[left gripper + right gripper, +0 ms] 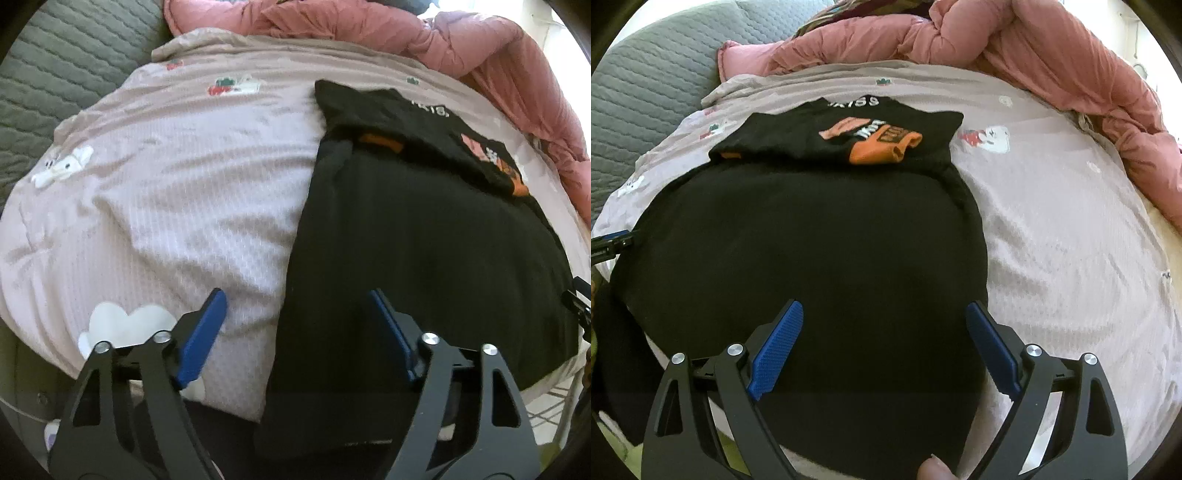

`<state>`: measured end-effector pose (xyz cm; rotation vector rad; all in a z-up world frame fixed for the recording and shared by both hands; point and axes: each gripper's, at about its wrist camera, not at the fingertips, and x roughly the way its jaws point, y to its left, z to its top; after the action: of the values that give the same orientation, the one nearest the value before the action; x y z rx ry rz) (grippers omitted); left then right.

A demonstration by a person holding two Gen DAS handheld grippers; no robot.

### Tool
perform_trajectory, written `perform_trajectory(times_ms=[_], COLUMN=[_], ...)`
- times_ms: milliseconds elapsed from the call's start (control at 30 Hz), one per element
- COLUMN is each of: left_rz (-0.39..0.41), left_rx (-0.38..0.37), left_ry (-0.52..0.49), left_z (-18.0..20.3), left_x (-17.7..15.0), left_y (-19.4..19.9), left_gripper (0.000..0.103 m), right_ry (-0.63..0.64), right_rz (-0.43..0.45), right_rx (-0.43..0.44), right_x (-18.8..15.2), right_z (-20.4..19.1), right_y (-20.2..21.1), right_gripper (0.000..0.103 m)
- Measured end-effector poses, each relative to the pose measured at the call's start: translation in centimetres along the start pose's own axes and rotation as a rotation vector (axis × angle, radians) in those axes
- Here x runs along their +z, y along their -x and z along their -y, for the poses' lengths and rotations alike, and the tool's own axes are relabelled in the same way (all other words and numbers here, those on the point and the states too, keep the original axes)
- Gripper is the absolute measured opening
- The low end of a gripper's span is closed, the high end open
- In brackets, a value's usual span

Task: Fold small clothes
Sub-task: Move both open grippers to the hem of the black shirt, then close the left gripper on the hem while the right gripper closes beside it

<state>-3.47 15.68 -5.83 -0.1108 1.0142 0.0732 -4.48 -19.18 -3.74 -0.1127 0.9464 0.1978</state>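
Note:
A black small garment (798, 251) lies flat on the pale pink patterned bedspread (1052, 229). Its far part is folded over, showing an orange and pink print (879, 142) and white letters. In the left wrist view the garment (424, 240) fills the right half, with its left edge running down between my fingers. My left gripper (297, 295) is open and empty above the garment's left edge. My right gripper (884, 308) is open and empty above the garment's near right part. The left gripper's tip (613, 238) shows at the garment's left side.
A crumpled pink quilt (1015, 48) lies along the far and right side of the bed. A grey quilted cushion (653, 70) is at the far left. White cloud and animal patches (62, 168) dot the bedspread. The bed's near edge is just below both grippers.

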Motion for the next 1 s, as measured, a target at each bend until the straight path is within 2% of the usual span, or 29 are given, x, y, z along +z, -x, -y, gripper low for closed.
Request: perform_trajectory(times_ms=[167,367,433,500,733,867,1000], left_rz=[-0.014,-0.017,-0.019,-0.022,-0.026,-0.028,-0.026], left_rx=[0.003,0.001,-0.006,-0.017,-0.012,-0.009,-0.007], left_ry=[-0.001,0.002,0.001,-0.002,-0.019,-0.024,-0.024], left_z=[0.0,0.2,0.4,0.8,1.5,1.8,2.0], left_x=[-0.8,-1.2,-1.3,-1.4,-1.7,-1.8,-1.8], left_y=[0.0,0.4,0.4,0.5,0.8,0.8,0.9], left_gripper=[0.059,0.046,0.035,0.028,0.015,0.011,0.007], right_ry=[0.016,0.037,0.046,0.064,0.103,0.121,0.127], right_rz=[-0.02,-0.036,-0.044,-0.048,-0.039,-0.031,-0.018], right_rx=[-0.003,-0.006,-0.005,-0.003,0.007,0.023,0.044], right_x=[-0.7,-1.5,-1.8,-2.1,-2.8,-3.0,-3.0], right_z=[-0.3,-0.7,-0.8,-1.0,-1.6,-1.9,-2.1], right_y=[0.2,0.2,0.2,0.2,0.6,0.7,0.9], right_gripper=[0.089,0.087,0.081,0.074,0.056,0.045,0.026])
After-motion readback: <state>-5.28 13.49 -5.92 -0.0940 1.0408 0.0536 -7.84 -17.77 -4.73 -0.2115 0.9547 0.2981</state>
